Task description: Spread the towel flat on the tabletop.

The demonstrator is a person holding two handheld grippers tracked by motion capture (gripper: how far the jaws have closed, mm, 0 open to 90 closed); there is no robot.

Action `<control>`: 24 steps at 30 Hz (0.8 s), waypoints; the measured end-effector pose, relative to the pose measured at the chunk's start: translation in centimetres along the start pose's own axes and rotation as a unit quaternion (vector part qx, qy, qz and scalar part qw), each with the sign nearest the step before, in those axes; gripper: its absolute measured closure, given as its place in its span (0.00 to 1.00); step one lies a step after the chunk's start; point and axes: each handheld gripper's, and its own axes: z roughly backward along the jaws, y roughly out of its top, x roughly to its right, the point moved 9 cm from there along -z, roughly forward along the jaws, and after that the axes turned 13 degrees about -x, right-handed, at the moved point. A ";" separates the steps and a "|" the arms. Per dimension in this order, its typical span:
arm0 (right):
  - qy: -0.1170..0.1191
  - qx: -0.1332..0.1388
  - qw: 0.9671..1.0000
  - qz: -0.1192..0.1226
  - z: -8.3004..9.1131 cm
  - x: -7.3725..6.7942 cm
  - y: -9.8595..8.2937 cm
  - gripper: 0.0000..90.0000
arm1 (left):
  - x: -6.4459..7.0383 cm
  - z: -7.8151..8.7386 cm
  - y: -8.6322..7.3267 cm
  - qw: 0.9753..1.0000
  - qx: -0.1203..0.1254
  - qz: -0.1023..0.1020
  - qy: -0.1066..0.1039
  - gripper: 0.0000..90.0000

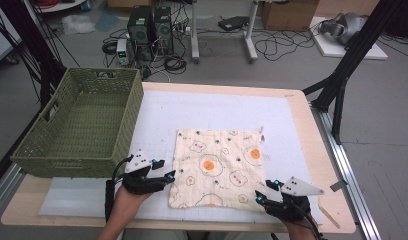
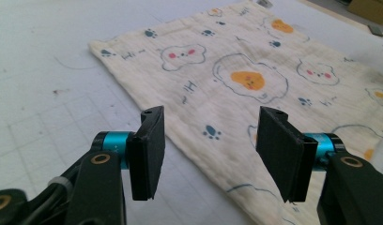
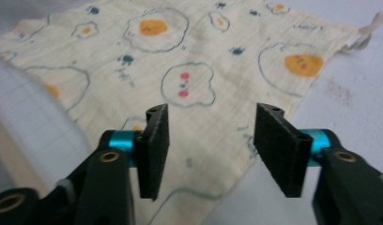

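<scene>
A cream cloth [image 1: 218, 167] printed with fried eggs and paw marks lies flat on the white grid mat [image 1: 202, 112]. My left gripper [image 1: 165, 170] sits at the cloth's near left corner, open, nothing between its jaws. In the left gripper view the cloth [image 2: 236, 79] spreads ahead, its left edge passing under the gap of the left gripper [image 2: 210, 150]. My right gripper [image 1: 266, 191] is at the near right corner, open too. The right gripper view shows the cloth [image 3: 189, 70] beneath the right gripper [image 3: 210, 150], with the corner just below the jaws.
A green woven basket [image 1: 57, 150] stands on the table's left, close to my left hand. The wooden table edge [image 1: 322, 150] runs along the right. Black frame legs [image 1: 349, 60], computers and cables are on the floor beyond.
</scene>
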 end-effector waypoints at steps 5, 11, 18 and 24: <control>0.018 0.002 1.000 0.010 -1.8 -1.2 1.7 0.52 | -1.3 0.0 0.3 1.000 0.005 0.021 0.010 0.47; 0.070 -0.012 0.997 0.042 -4.8 -3.8 2.6 0.54 | -1.5 -0.4 0.6 1.000 0.004 0.022 0.009 0.47; 0.085 -0.059 0.991 0.082 -6.5 -5.7 2.2 0.71 | -2.0 -0.6 1.0 1.000 0.006 0.023 0.012 0.47; 0.121 -0.070 0.986 0.095 -6.1 -6.6 1.9 0.97 | -2.6 -0.7 1.6 1.000 0.004 0.027 0.015 0.47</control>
